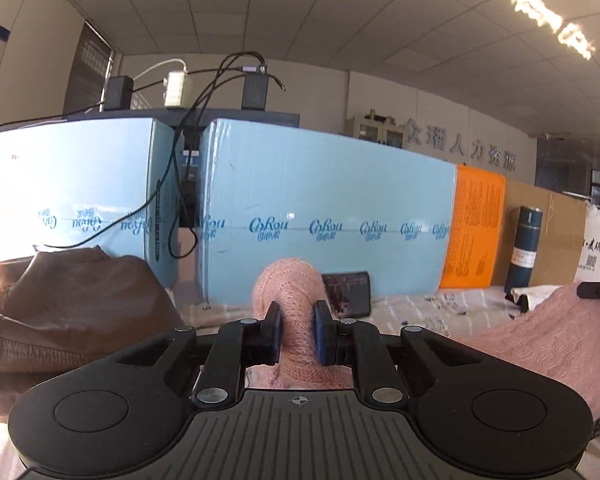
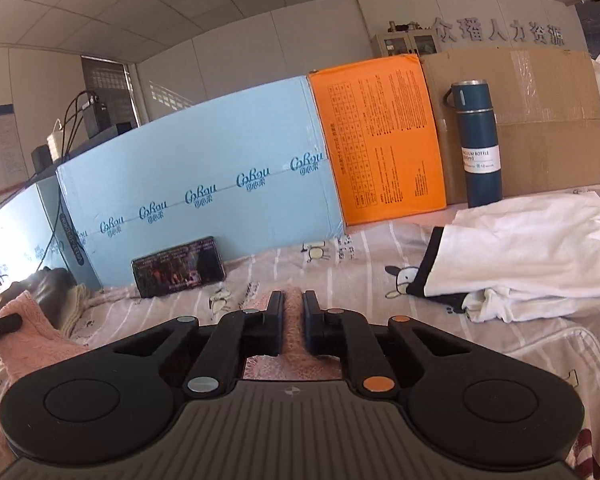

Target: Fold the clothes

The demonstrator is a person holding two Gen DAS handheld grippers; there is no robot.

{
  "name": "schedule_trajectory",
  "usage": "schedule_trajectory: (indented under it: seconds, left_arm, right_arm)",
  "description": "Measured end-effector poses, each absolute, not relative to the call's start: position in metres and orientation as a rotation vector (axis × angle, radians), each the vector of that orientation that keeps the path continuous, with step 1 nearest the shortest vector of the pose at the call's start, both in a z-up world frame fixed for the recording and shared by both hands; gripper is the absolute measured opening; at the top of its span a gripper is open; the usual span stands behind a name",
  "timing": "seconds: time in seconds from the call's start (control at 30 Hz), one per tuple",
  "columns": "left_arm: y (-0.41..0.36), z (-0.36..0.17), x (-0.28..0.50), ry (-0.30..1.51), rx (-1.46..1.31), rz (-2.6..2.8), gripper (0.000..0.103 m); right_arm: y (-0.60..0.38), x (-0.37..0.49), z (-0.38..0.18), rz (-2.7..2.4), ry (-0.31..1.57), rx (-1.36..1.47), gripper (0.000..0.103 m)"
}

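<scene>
The pink knitted garment lay across the near part of the bed, bunched into a ridge where the left gripper pinched it between its pads; the rest of the knit spread away to the right. The right gripper had its fingers drawn close on a thin fold of the same pink fabric. Under it all was a striped pink bedsheet printed with small cartoon rabbits. A brown leather bag slumped at the left, and a white garment with a dark trim lay crumpled at the right. A phone leaned against the pale blue cartons lined along the far edge (their lettering partly upside down), with an orange carton, a cardboard box and a dark teal vacuum bottle further right. Beyond stood a tiled ceiling, a lit strip lamp and wall lettering.
</scene>
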State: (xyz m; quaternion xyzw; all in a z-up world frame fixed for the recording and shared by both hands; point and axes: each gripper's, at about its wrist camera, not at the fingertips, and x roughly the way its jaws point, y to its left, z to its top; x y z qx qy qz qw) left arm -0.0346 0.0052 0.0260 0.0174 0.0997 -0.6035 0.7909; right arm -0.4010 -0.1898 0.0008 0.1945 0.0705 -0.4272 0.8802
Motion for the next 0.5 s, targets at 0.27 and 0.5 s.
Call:
schedule_trajectory:
  seconds: [0.27, 0.5]
  left_arm:
    - [0.087, 0.023, -0.052, 0.081, -0.184, -1.469, 0.015]
    - [0.146, -0.014, -0.055, 0.248, -0.255, -1.445, 0.015]
  right_arm:
    - [-0.157, -0.451, 0.024, -0.654, -0.106, 0.429, 0.009]
    - [-0.123, -0.501, -0.022, -0.467, -0.095, 0.629, 0.009]
